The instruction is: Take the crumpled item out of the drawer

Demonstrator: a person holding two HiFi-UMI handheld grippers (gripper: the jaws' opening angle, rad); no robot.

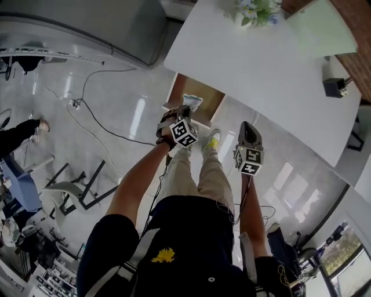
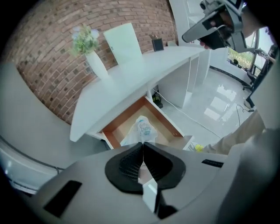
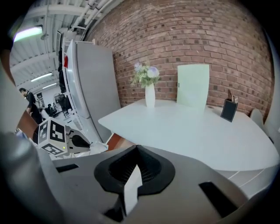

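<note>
The crumpled item, a white plastic bag with blue print, hangs at the tip of my left gripper, whose jaws are shut on it. It is above the open wooden drawer under the white table. From the head view the crumpled item is over the drawer, with the left gripper just behind it. My right gripper is held to the right, apart from the drawer. In its own view the right gripper is shut and holds nothing.
A vase of flowers, a pale green board and a black pen holder stand on the table. A grey fridge is to the left. Cables run across the glossy floor.
</note>
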